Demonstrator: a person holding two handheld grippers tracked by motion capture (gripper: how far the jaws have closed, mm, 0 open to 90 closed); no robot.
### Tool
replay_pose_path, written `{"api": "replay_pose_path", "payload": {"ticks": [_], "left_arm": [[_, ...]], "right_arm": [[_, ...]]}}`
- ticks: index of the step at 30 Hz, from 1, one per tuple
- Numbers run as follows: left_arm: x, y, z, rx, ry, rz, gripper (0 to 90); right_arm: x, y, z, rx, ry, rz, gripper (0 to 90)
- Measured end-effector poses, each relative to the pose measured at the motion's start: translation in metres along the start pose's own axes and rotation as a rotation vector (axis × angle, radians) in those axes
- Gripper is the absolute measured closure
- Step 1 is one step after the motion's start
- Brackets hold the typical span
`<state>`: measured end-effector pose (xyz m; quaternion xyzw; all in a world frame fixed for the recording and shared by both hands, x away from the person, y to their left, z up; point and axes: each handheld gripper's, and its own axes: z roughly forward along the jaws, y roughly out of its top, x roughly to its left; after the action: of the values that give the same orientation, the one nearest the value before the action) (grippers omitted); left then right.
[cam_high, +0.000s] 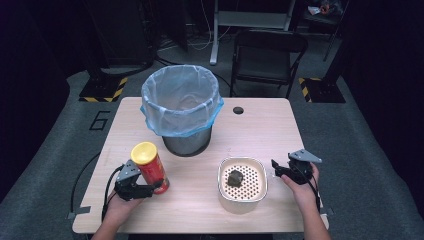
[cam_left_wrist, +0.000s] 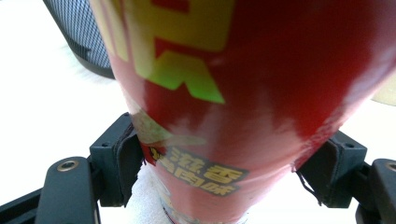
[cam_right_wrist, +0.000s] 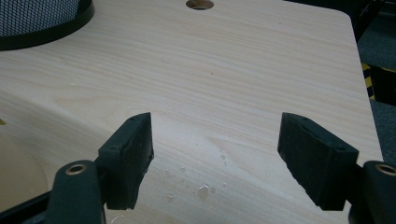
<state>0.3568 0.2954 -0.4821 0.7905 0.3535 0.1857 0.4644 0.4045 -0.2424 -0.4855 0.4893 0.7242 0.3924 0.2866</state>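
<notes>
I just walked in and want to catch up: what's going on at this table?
A person holds a gripper in each hand. The left gripper is clamped on the lower part of a red can with a yellow lid, which stands tilted near the lined wastebasket. The right gripper is open with nothing between its jaws, beside a perforated cream bowl that holds a dark lump.

- The bin (cam_high: 181, 107) stands on the table (cam_high: 260, 127) toward twelve o'clock, left of the middle.
- The can (cam_high: 149, 167) stands tilted at about seven o'clock from the bin, between the left gripper's (cam_high: 150, 189) jaws.
- The strainer bowl (cam_high: 242, 185) sits at four o'clock from the bin, a lump (cam_high: 234, 178) in it.
- The right gripper (cam_high: 278, 169) hovers just beside the bowl at three o'clock.
</notes>
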Motion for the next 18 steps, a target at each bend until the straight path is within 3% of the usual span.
{"api": "replay_pose_path", "payload": {"ticks": [7,11,13,14,18], "left_arm": [[-0.001,0.006,-0.008,-0.024,-0.002,-0.009,23.4],[-0.001,0.015,-0.014,-0.021,-0.048,-0.032,23.4],[-0.004,0.021,-0.016,-0.02,-0.048,-0.034,23.4],[-0.004,0.023,-0.018,-0.001,-0.055,-0.018,23.4],[-0.008,0.035,-0.023,0.026,-0.063,-0.017,23.4]], "right_arm": [[0.002,-0.002,0.001,0.001,-0.004,-0.013,26.2],[0.003,-0.002,0.0,0.0,-0.003,-0.019,26.2],[0.003,-0.002,0.0,0.001,-0.005,-0.024,26.2],[0.004,-0.002,0.0,0.003,-0.002,-0.016,26.2],[0.004,-0.003,0.002,0.009,0.0,-0.038,26.2]]}}
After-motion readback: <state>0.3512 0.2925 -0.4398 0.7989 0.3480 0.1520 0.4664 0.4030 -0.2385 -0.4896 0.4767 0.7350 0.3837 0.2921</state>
